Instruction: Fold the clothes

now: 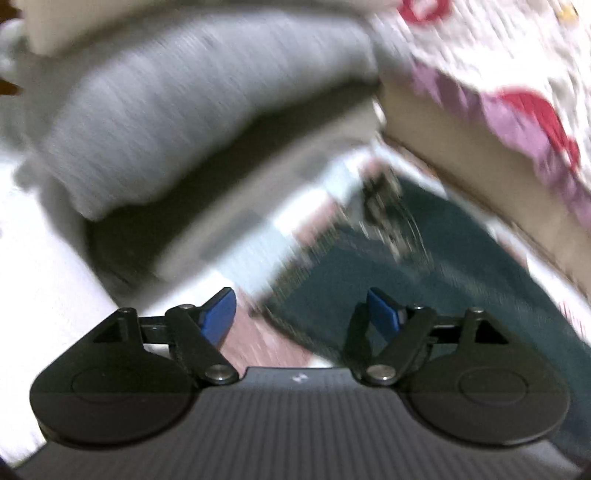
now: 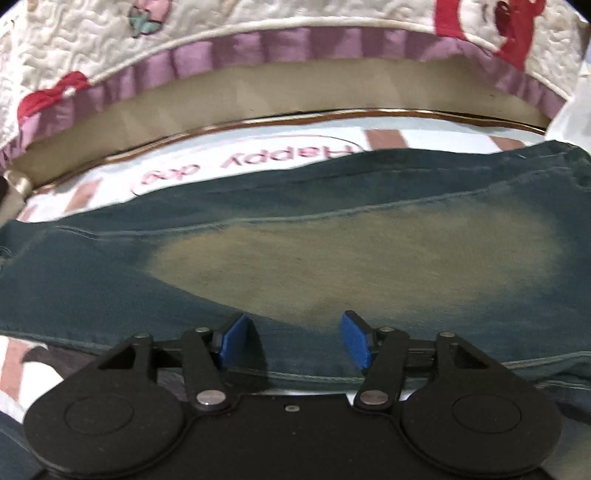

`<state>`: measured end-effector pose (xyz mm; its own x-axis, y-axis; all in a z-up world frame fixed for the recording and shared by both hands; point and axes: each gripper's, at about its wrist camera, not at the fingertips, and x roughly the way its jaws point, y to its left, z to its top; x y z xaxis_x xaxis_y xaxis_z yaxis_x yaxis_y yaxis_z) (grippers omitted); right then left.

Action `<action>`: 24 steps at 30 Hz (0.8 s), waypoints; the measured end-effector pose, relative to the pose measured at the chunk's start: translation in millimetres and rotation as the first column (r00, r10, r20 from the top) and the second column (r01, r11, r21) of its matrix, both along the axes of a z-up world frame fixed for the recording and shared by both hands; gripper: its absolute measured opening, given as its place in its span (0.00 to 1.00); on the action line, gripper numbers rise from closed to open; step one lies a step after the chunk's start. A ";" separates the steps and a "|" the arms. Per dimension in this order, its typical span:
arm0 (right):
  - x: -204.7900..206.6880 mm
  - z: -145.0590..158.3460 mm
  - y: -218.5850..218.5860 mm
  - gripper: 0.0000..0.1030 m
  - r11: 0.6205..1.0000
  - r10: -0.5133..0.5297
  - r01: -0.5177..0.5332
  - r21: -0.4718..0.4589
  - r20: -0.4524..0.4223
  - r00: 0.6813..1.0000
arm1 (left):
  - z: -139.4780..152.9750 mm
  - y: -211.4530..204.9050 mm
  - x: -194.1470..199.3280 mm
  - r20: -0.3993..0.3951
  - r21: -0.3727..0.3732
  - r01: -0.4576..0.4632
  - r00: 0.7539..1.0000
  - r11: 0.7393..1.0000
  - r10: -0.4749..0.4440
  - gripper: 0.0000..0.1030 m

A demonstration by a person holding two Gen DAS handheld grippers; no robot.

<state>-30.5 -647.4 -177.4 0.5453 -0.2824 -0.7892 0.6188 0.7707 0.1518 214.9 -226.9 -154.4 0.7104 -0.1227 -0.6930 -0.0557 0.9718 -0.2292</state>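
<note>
A pair of dark teal jeans (image 2: 295,258) with a faded tan patch lies flat across a white and pink printed sheet (image 2: 236,162). My right gripper (image 2: 295,341) hovers over the near seam of the jeans, its blue pads (image 2: 236,341) wide apart and nothing pinched between them. In the blurred left wrist view the jeans (image 1: 424,258) run down the right side. My left gripper (image 1: 301,314) stands open at their edge, over the pink stripe of the sheet (image 1: 258,332), holding nothing.
A folded grey garment (image 1: 184,122) sits stacked at the upper left of the left wrist view. A quilted white bedspread (image 2: 258,22) with a purple frill and red motifs borders the far side, with a beige panel (image 2: 295,92) beneath it.
</note>
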 end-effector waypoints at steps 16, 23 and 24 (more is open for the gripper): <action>67.4 2.4 80.3 0.64 0.935 0.353 -0.353 -0.038 -0.023 0.935 | 1.8 10.9 -11.1 -0.074 0.083 0.102 0.993 0.991 -0.096 0.04; 75.0 4.1 96.4 0.64 0.917 0.398 -0.399 0.008 0.035 0.917 | 23.8 13.5 -19.8 0.023 0.160 0.097 0.995 0.982 -0.102 0.01; 75.7 4.1 97.7 0.64 0.906 0.414 -0.419 0.061 0.076 0.907 | 27.4 16.6 -19.7 0.033 0.162 0.086 0.995 0.983 -0.093 0.01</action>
<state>45.1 -549.8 -173.3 0.6473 0.0392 -0.7612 0.2317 0.9413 0.2456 195.2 -210.4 -127.0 0.7293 -0.0766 -0.6799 0.0392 0.9968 -0.0703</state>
